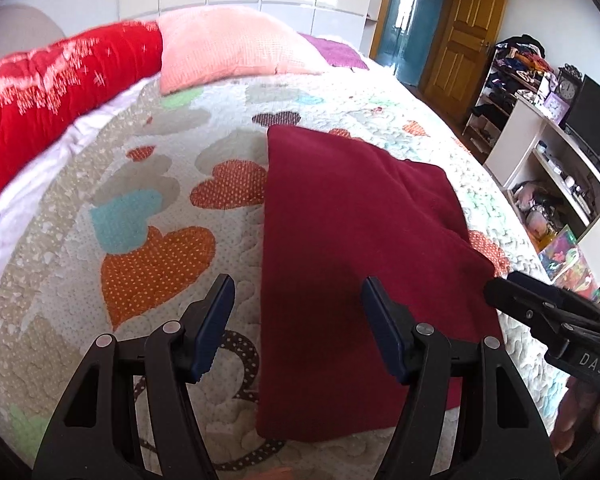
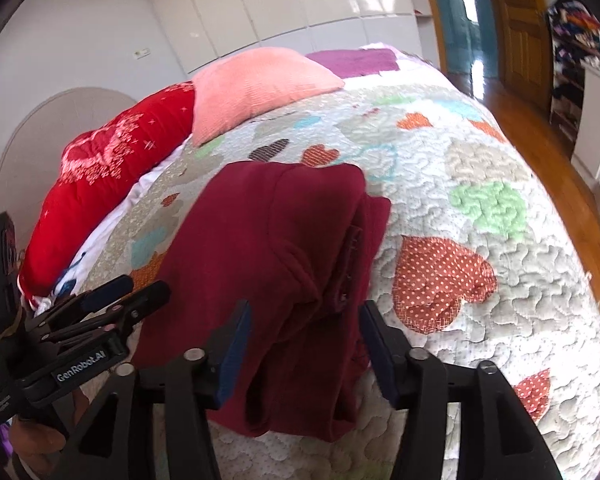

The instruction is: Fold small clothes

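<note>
A dark red garment (image 1: 360,220) lies folded into a long rectangle on the heart-patterned quilt (image 1: 148,264). My left gripper (image 1: 296,300) hovers open over its near left edge, with the cloth's border under the gap and neither pad pressing on it. In the right wrist view the garment (image 2: 280,232) shows a thick layered fold along its right side. My right gripper (image 2: 305,320) stands open astride that fold, its pads apart from the cloth. Each gripper shows in the other's view: the right gripper (image 1: 496,292) at the garment's right edge, the left gripper (image 2: 140,292) at its left.
A pink pillow (image 1: 228,48) and a red quilted cushion (image 1: 60,80) lie at the head of the bed. White shelves (image 1: 548,152) full of clutter stand to the right of the bed, beside a wooden door (image 1: 464,28). A hand (image 2: 40,440) holds the left gripper.
</note>
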Tool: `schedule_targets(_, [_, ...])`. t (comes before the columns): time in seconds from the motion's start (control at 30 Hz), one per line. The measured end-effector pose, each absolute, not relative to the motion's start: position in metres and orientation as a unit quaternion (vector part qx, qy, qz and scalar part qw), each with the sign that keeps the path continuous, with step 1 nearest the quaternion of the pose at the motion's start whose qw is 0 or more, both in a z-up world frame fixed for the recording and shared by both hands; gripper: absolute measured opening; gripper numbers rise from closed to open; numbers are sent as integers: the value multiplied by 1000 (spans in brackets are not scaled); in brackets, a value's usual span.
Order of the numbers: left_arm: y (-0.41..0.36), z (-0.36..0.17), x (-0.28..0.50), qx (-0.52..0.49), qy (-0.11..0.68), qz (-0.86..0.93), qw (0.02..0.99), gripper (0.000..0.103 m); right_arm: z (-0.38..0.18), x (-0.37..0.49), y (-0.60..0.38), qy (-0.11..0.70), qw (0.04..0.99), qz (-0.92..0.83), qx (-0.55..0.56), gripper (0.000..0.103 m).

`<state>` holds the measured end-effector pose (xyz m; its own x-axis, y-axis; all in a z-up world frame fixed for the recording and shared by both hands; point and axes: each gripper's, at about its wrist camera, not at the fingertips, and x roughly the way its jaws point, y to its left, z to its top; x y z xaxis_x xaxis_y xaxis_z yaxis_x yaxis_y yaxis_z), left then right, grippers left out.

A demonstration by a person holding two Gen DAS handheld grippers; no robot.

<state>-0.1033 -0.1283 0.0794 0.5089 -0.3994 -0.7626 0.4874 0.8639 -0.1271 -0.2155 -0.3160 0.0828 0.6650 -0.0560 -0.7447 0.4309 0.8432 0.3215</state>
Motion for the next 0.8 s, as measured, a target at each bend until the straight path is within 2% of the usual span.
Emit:
schedule_targets(0.13, [-124,77,-96,29,434,-260,862,66,74,-214,-326,393,870,-141,264,60])
schedule_targets(0.8, [-135,83,-109,68,413,-249,873,66,92,-207,-306,390,885,-138,214,61])
